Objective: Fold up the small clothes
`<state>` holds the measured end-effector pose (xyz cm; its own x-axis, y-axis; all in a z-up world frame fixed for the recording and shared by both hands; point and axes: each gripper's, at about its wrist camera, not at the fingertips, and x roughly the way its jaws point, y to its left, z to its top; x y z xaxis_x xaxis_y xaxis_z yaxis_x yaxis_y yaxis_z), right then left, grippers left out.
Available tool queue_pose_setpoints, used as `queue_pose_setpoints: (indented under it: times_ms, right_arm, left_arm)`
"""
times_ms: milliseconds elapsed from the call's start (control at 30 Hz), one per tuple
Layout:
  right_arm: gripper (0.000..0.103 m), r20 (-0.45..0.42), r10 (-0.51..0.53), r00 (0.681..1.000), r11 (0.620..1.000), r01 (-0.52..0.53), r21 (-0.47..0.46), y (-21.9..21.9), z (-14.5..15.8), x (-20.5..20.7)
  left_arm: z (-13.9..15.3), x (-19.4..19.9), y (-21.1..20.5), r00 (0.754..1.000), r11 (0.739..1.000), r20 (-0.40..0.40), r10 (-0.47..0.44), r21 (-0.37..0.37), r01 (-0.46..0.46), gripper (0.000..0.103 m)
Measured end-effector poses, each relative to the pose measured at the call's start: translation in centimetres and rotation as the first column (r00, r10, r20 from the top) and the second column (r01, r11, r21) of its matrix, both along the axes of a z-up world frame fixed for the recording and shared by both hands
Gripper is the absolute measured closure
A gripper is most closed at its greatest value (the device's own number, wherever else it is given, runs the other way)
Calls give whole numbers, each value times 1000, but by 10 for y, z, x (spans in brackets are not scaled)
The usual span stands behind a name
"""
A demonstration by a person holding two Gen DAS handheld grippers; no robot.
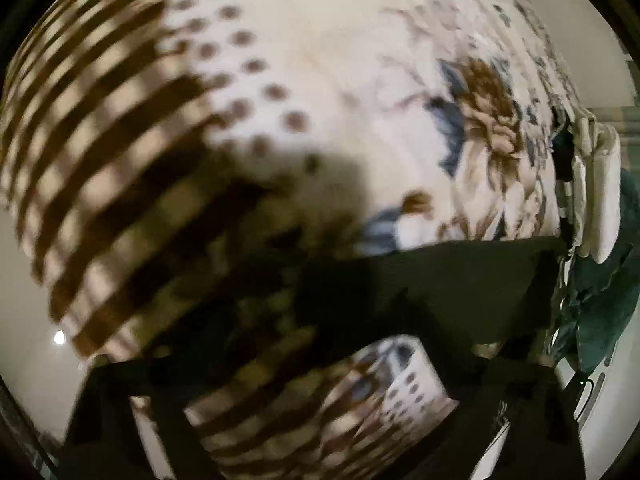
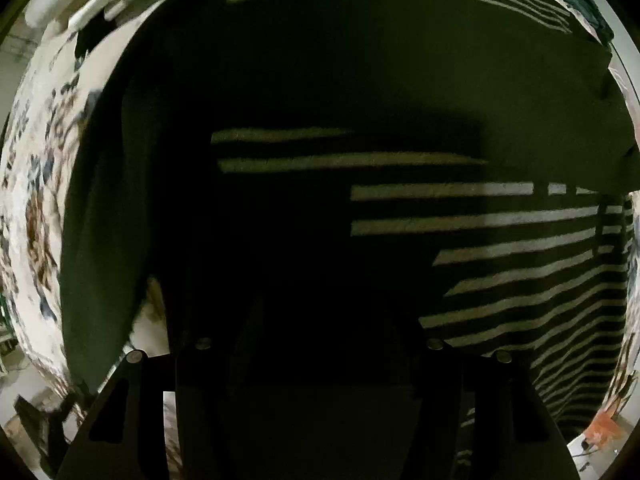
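Note:
A dark garment [image 2: 320, 60] with pale striped panels [image 2: 520, 256] lies flat and fills the right wrist view. My right gripper [image 2: 320, 340] hangs straight over it, jaws apart, with nothing pinched between the fingers [image 2: 444, 392]. The left wrist view is blurred. An edge of the dark garment [image 1: 440, 280] crosses it on a patterned cover [image 1: 320, 60] with brown stripes, dots and flowers. My left gripper [image 1: 320, 380] stands over that edge with its jaws apart. A patch of the patterned cloth [image 1: 328, 404] shows in the gap, with no grip visible.
Folded white cloths [image 1: 596, 200] and a dark teal cloth [image 1: 600, 308] sit at the cover's right edge. A pale surface [image 1: 24, 280] shows beyond the striped border on the left. The flowered cover [image 2: 36, 220] flanks the garment, and an orange object [image 2: 604, 428] lies at the lower right.

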<state>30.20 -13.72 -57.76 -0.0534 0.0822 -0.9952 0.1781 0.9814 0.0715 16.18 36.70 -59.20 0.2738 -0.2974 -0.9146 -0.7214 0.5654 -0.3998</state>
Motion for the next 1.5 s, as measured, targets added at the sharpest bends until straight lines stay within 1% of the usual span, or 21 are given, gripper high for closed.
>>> queue_pose_setpoints:
  times_ms: [33,100,167,233,300,400,467,533,600,633,700,800,900,1000,1100,1133,1167,1267,1300,1433,1500]
  right_arm:
    - [43,1,10,1000,1000,-10,-2,3,-1,-3]
    - [43,6,22,1000,1000,-22,-12,8,-2,-7]
    - [43,16,24,1000,1000,-24,-16,10,-1,-11]
    - [43,28,22,999,1000,-22,-18,11,1,-15]
    - [43,36,20,999,1000,-19,-21,9,3,-18]
    - [43,40,16,999,1000,-16,-23,9,6,-22]
    - [43,-32,13,999,1000,-12,17,5,4,-29]
    - [43,-50,3,999,1000,-2,22,5,2,-36]
    - [43,-58,-3,998,1000,4,27,3,4,-44]
    - [43,-58,0,998,1000,2,28,3,5,-48]
    - [43,-58,12,998,1000,-11,24,1,8,-55]
    - [43,-66,28,997,999,-26,18,4,5,-63]
    - [43,-82,30,996,1000,-29,11,9,0,-73]
    - [43,-88,42,995,999,-42,2,17,-1,-83]
    - [43,-89,62,994,998,-63,-5,29,-3,-89]
    - [43,-91,68,994,998,-69,-9,38,-4,-89]
    - [43,-93,70,993,997,-71,-9,41,-4,-91]
    - [43,-87,78,993,997,-80,-14,50,-1,-96]
    - [43,-85,82,993,996,-83,-14,54,-1,-98]
    - [43,-80,79,994,997,-81,-11,76,-5,-107]
    - [43,-84,70,994,997,-71,-7,75,-4,-115]
  left_arm:
    - [2,8,-2,1000,999,-5,-28,25,28,62]
    - [6,25,-5,998,995,2,-62,83,61,91]
    - [20,30,-3,998,991,29,-60,125,56,97]
    - [46,29,6,991,989,124,-45,144,26,97]
    - [98,27,9,962,979,267,-63,203,8,97]
    - [137,18,9,937,963,324,-127,266,38,94]
    - [126,1,14,958,967,257,-131,245,66,92]
    - [90,-22,18,990,984,123,-65,173,43,87]
    - [65,-38,16,998,994,54,12,112,-18,63]
    - [54,-55,22,995,994,42,92,58,-95,58]
    - [45,-77,27,977,979,62,203,-34,-201,47]
    - [30,-78,31,929,922,81,360,-184,-341,45]
    - [18,-54,30,880,855,91,465,-302,-421,45]
    - [12,-30,27,851,809,85,518,-371,-456,45]
    - [4,-11,30,852,822,53,521,-300,-484,54]
    - [3,-7,32,849,827,57,526,-270,-494,66]
    - [2,-2,33,851,833,57,522,-249,-494,96]
    - [15,6,37,862,863,114,494,-188,-470,95]
    - [31,12,37,872,885,165,461,-159,-438,95]
    - [79,24,36,859,927,350,375,-141,-347,95]
    - [83,14,33,886,948,336,319,-96,-305,91]
